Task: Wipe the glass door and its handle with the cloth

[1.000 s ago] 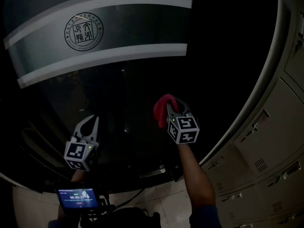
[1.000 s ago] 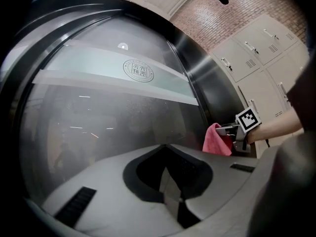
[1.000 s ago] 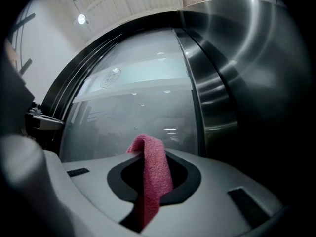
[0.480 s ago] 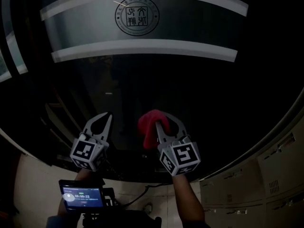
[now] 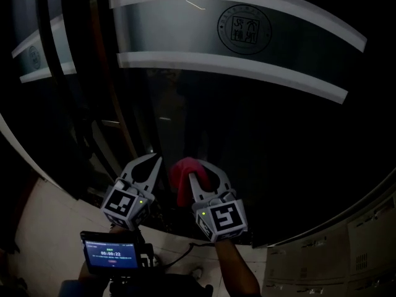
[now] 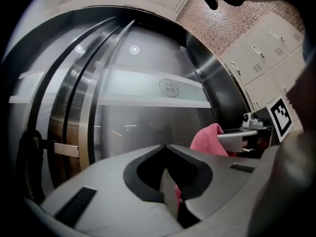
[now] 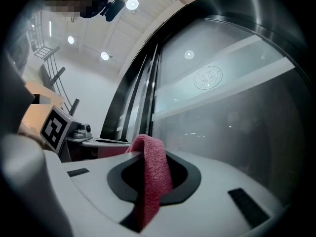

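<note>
While your right gripper (image 5: pixel 201 167) pinches the red cloth (image 5: pixel 180 181) between its jaws near the glass door (image 5: pixel 266 129), your left gripper (image 5: pixel 150 161) hangs beside it, jaws together, empty.

Institutional lobby: crested glass door (image 5: pixel 247 122) (lockers (image 5: pixel 371 246) beside).

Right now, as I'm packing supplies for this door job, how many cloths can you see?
1. The red cloth is pinched in the right gripper's fingers, in front of the glass door. Others may lie out of view.
</note>
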Demonstrator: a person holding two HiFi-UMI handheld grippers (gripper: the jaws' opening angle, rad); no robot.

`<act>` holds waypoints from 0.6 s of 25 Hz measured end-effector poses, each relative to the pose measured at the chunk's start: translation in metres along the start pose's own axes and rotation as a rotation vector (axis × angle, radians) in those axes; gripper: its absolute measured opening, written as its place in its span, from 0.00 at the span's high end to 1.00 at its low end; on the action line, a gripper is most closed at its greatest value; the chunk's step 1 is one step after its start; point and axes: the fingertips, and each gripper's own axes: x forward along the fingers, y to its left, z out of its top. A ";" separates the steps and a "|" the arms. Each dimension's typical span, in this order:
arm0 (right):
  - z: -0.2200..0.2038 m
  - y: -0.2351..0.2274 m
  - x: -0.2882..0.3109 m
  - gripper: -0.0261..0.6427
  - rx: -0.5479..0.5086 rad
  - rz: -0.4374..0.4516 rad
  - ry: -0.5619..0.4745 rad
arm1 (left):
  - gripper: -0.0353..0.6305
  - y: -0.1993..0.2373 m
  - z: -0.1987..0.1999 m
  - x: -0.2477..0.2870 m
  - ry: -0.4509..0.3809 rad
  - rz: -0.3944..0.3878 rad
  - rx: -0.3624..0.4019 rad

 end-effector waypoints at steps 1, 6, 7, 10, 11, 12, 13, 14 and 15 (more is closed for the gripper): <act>0.000 0.008 0.003 0.91 0.004 0.016 0.007 | 0.93 0.003 0.001 -0.004 -0.001 0.007 0.002; 0.001 0.030 0.016 0.91 0.017 0.068 0.015 | 0.93 0.019 0.001 -0.020 0.000 0.053 -0.004; 0.001 0.033 0.019 0.92 0.021 0.081 0.009 | 0.93 0.025 0.002 -0.022 0.000 0.066 -0.013; 0.014 0.048 0.039 0.92 0.036 0.139 -0.003 | 0.93 0.044 0.009 -0.028 0.000 0.064 -0.051; 0.022 0.055 0.049 0.92 0.038 0.163 -0.008 | 0.93 0.049 0.017 -0.029 0.000 0.046 -0.071; 0.032 0.063 0.058 0.91 0.039 0.185 -0.018 | 0.93 0.053 0.028 -0.030 -0.004 0.029 -0.087; 0.043 0.072 0.068 0.91 0.040 0.203 -0.030 | 0.93 0.059 0.039 -0.032 -0.013 0.020 -0.084; 0.052 0.080 0.077 0.91 0.040 0.218 -0.043 | 0.93 0.068 0.049 -0.035 -0.025 0.019 -0.062; 0.061 0.089 0.086 0.91 0.039 0.229 -0.054 | 0.93 0.079 0.056 -0.039 -0.037 0.022 -0.034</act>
